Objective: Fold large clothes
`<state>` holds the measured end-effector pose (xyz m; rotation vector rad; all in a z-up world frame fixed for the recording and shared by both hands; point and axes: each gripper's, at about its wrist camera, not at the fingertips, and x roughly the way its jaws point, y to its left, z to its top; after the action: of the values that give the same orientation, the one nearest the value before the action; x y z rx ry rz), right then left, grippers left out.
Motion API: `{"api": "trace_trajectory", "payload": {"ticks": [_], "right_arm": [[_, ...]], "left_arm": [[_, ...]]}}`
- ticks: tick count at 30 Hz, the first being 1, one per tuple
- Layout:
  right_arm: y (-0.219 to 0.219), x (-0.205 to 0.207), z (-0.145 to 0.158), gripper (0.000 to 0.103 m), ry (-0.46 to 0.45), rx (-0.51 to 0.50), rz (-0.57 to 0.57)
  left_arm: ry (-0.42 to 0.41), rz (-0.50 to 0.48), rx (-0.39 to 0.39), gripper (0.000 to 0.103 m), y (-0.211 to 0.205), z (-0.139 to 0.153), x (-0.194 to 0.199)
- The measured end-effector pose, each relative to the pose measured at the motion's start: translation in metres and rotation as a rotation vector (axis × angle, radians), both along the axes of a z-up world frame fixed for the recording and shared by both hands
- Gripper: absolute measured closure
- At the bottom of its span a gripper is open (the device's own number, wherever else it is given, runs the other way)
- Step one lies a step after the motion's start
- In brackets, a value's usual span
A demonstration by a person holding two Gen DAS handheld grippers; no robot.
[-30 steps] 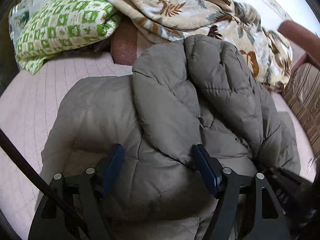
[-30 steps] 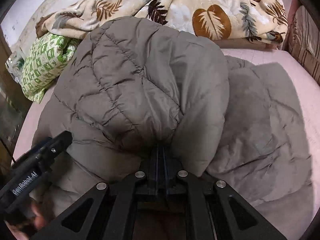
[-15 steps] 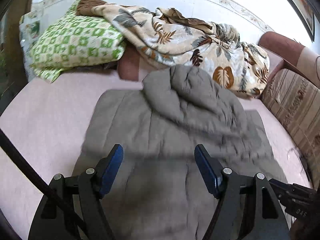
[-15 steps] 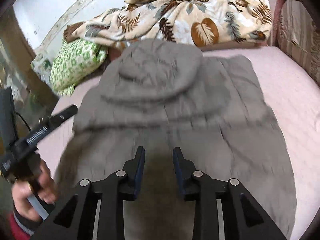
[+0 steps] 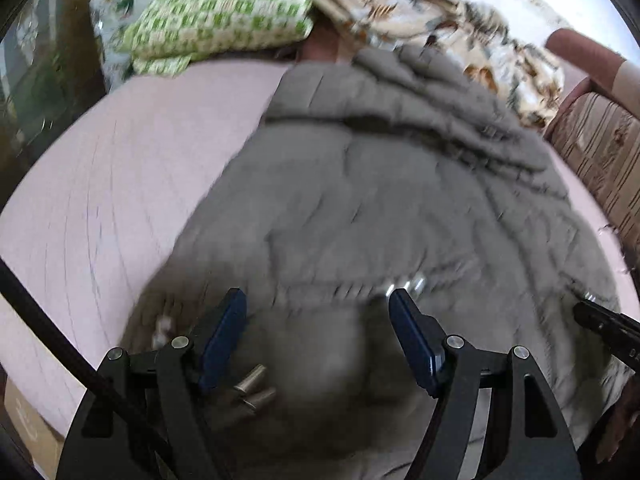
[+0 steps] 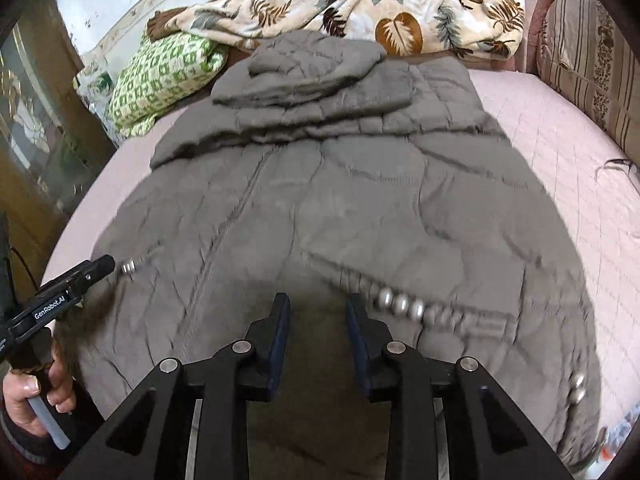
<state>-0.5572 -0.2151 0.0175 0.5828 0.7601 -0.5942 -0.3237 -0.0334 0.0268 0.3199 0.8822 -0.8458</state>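
Both tools pulled back toward bed's near edge; right tool (image 6: 316,320) released grey quilted puffer jacket (image 6: 340,200), left tool (image 5: 318,320) open, empty. Sleeves folded; next: grip hem.

This is a bedroom in a home. A bed (image 6: 560,152) with a quilted pink cover spreads out ahead of the right gripper (image 6: 316,320). At its far end lies a rumpled leaf-print blanket (image 6: 360,4), with a green-and-white checked pillow (image 6: 160,76) to the far left of it. A striped upholstered cushion (image 6: 588,60) stands along the bed's far right edge. To the gripper's left stands dark wooden furniture with glass (image 6: 36,128), against a pale wall.
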Motion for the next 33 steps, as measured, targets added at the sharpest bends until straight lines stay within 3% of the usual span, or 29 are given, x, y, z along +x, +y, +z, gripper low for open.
{"api": "trace_trajectory", "payload": {"ticks": [4, 10, 17, 20, 25, 28, 33], "right_arm": [[0.008, -0.003, -0.017, 0.067, -0.014, -0.036, -0.002], [0.014, -0.001, -0.019, 0.062, -0.01, -0.093, 0.008], [0.016, -0.005, -0.018, 0.06, -0.006, -0.084, 0.012], [0.02, -0.012, -0.016, 0.055, -0.008, -0.062, 0.006], [0.036, -0.026, -0.016, 0.034, 0.01, -0.054, 0.018], [0.054, -0.031, -0.02, 0.026, 0.044, -0.097, 0.034], [0.059, -0.031, -0.022, 0.024, 0.058, -0.116, 0.049]], "left_arm": [[-0.106, -0.034, 0.07, 0.026, -0.007, -0.012, -0.013], [-0.143, -0.021, 0.082, 0.022, -0.008, -0.017, -0.018], [-0.17, -0.019, 0.1, 0.018, 0.01, -0.016, -0.035], [-0.164, -0.006, 0.09, 0.016, 0.023, -0.015, -0.043], [-0.209, 0.026, 0.034, 0.014, 0.044, -0.023, -0.06], [-0.227, 0.021, 0.027, 0.013, 0.045, -0.024, -0.062], [-0.217, 0.035, 0.027, 0.009, 0.043, -0.025, -0.058]]}}
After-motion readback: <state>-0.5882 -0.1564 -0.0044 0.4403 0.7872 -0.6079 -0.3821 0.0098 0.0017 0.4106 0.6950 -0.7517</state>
